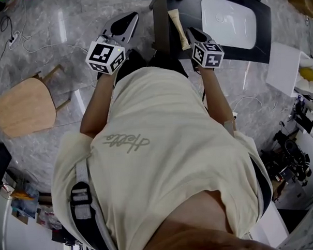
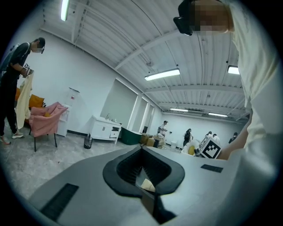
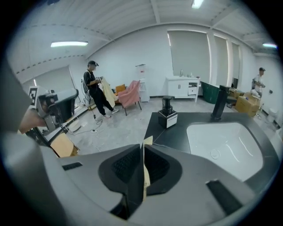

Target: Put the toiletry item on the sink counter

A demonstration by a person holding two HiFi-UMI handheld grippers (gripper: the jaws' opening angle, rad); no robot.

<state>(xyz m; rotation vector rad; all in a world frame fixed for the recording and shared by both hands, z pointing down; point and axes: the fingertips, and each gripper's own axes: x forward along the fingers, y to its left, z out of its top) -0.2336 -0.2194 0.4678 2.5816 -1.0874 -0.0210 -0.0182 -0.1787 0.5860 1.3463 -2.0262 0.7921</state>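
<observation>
My right gripper [image 1: 190, 32] is shut on a thin beige packet [image 1: 178, 27], the toiletry item, which sticks up past the jaw tips. In the right gripper view the packet [image 3: 145, 170] stands edge-on between the closed jaws of the right gripper [image 3: 142, 148], just short of the black sink counter [image 3: 172, 134]. The counter holds a white basin [image 3: 225, 143], a black faucet [image 3: 219, 103] and a black dispenser [image 3: 168, 110]. My left gripper [image 1: 132, 15] is off to the left over the floor, shut; the left gripper [image 2: 142, 150] faces the room, with a small beige patch low between its jaws.
A wooden stool [image 1: 23, 104] stands on the marble floor at the left, with cables [image 1: 18, 37] behind it. A white sheet [image 1: 283, 62] and clutter lie to the right of the counter [image 1: 259, 50]. A person [image 3: 95, 88], a pink chair [image 3: 128, 95] and a white cabinet [image 3: 183, 86] are farther off.
</observation>
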